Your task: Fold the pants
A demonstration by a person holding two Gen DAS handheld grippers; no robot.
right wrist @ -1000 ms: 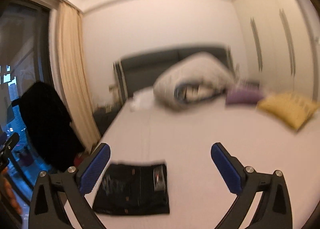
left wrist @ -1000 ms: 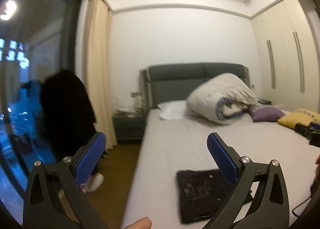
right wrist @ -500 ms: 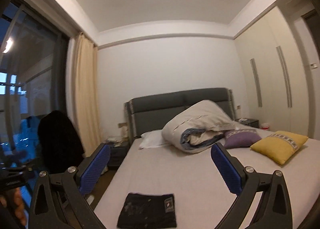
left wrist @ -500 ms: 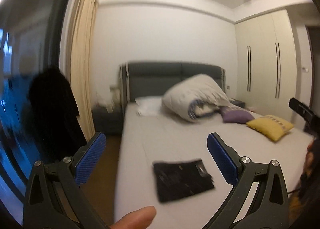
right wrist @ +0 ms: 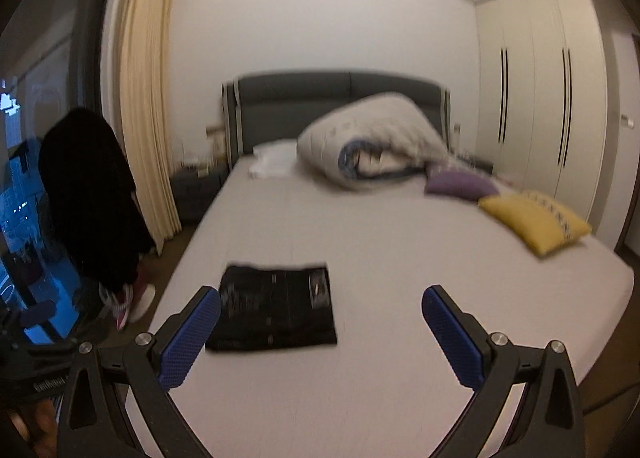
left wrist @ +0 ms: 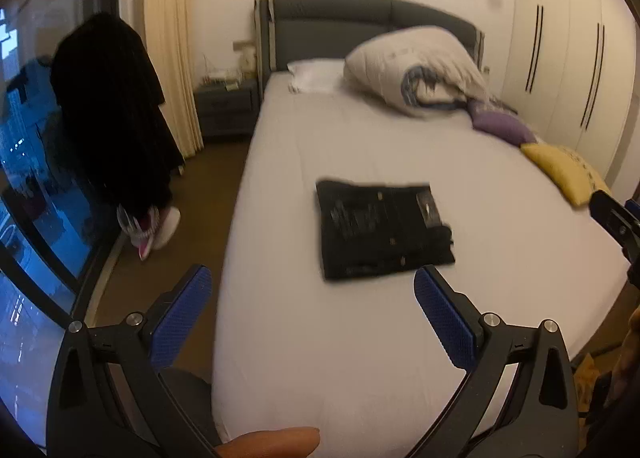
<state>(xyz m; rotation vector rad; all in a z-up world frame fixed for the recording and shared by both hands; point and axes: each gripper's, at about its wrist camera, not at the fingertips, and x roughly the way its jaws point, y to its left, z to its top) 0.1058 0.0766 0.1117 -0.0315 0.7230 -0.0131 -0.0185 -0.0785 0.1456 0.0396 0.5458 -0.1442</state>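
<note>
On the wide grey bed (left wrist: 360, 338), the dark pants (left wrist: 380, 232) are lying as a compact flat rectangle toward eleven o'clock of the left gripper (left wrist: 310, 320), so the folding is looking essentially finished. Both the left and the right gripper (right wrist: 320, 332) are hanging wide apart, holding nothing. No containers are showing.

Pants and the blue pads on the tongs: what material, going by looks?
Pants: dark, near-black woven fabric, probably denim; small metal-looking rivets and a waist patch suggest jeans, though blur leaves it open. They lie folded flat on the bed, matte.

Pads: blue with a fine dotted grip texture, likely rubber or textured plastic, on black rigid arms, apparently plastic, with silvery bolts.
</note>
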